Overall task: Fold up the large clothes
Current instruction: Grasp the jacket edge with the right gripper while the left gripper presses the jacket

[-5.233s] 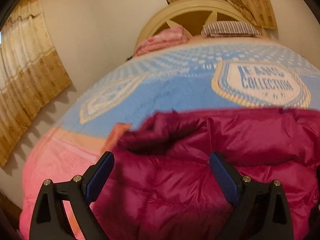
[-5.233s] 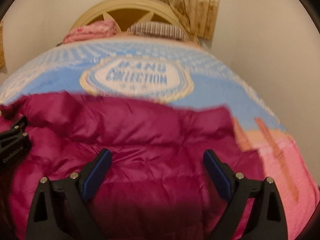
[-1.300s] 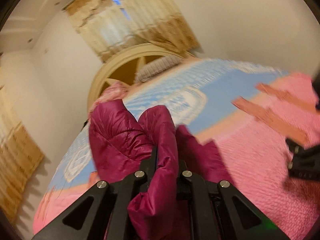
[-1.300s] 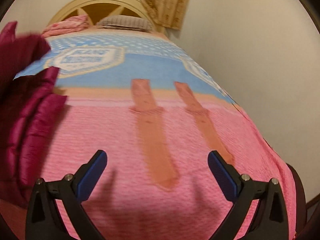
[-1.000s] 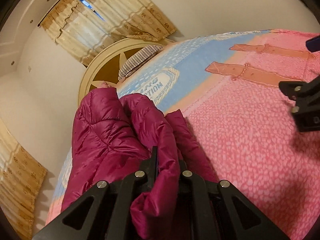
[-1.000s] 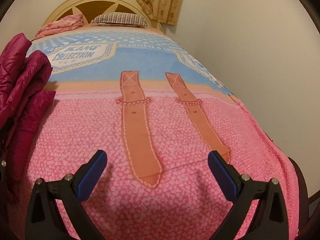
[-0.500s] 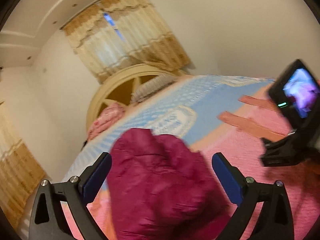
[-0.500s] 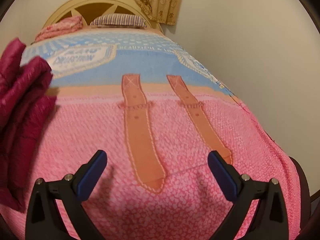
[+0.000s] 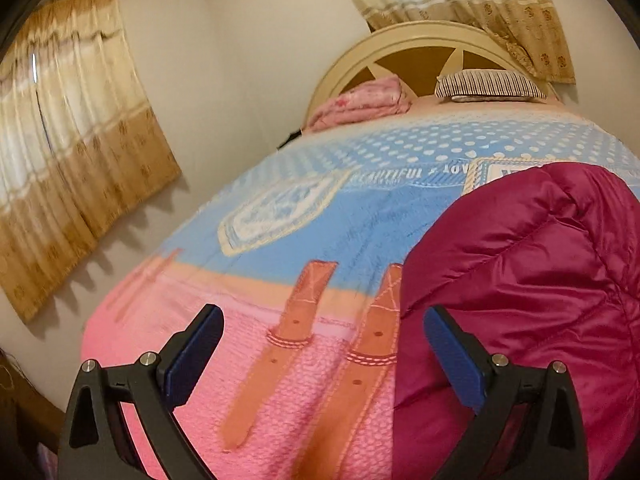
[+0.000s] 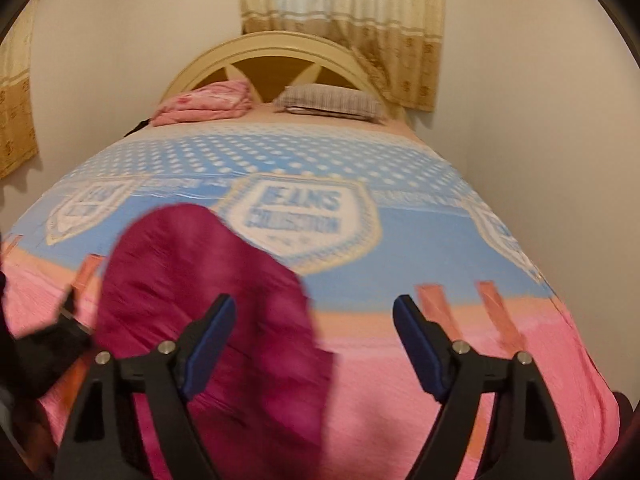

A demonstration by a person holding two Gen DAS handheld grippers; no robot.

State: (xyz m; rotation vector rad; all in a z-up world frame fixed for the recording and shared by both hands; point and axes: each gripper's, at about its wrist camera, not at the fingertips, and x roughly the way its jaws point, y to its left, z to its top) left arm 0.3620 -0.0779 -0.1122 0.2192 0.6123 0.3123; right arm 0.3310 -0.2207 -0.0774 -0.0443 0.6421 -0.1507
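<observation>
A magenta puffer jacket (image 9: 532, 280) lies folded into a thick bundle on the pink and blue bedspread (image 9: 304, 216). In the left wrist view it fills the right side. My left gripper (image 9: 324, 352) is open and empty, just left of the bundle, its right finger (image 9: 454, 360) against the bundle's edge. In the right wrist view the jacket (image 10: 208, 304) sits left of centre, blurred. My right gripper (image 10: 312, 340) is open and empty, its left finger (image 10: 208, 340) over the jacket. The left gripper's body (image 10: 36, 360) shows at the left edge.
A curved headboard (image 10: 272, 60), a folded pink blanket (image 10: 204, 102) and a striped pillow (image 10: 328, 102) are at the far end of the bed. Curtains (image 9: 60, 160) hang on the left wall. A wall (image 10: 540, 160) runs close along the bed's right side.
My left gripper has opened and let go of the jacket, which now rests as a bundle on the bed. Both grippers have swung round to face the headboard.
</observation>
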